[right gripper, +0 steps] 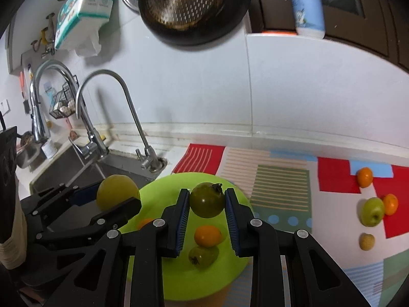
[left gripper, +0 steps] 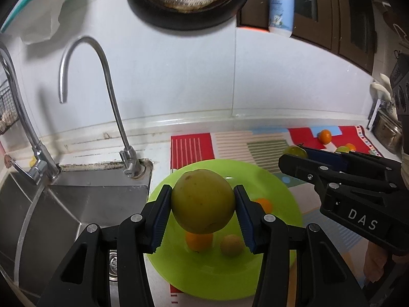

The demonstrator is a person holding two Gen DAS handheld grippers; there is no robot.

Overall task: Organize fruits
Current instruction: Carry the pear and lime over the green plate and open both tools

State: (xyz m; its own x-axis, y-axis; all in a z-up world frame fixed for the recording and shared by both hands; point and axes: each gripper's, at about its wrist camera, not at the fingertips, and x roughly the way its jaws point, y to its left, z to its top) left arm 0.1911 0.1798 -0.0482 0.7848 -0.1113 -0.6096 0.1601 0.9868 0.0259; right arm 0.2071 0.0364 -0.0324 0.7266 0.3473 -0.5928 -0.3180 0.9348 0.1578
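Fruit was on its way to the round lime-green plastic plate (right gripper: 231, 273) beside the steel sink (left gripper: 84, 204): the left gripper (left gripper: 203, 202) clamped a large yellow-green round fruit (left gripper: 203, 200), the right gripper (right gripper: 207, 200) a smaller dark-green stemmed one (right gripper: 207, 199), both held above the plate, where small oranges and a pale fruit already lay. Delivery looked to be the step in hand; next, each load would need lowering onto bare plate before release. More fruit waited on the patterned mat (right gripper: 281, 179).

Yellow-green fruit (left gripper: 202, 200) and dark green stemmed fruit (right gripper: 207, 199) held above lime plate (right gripper: 179, 281), orange (right gripper: 207, 235) on it
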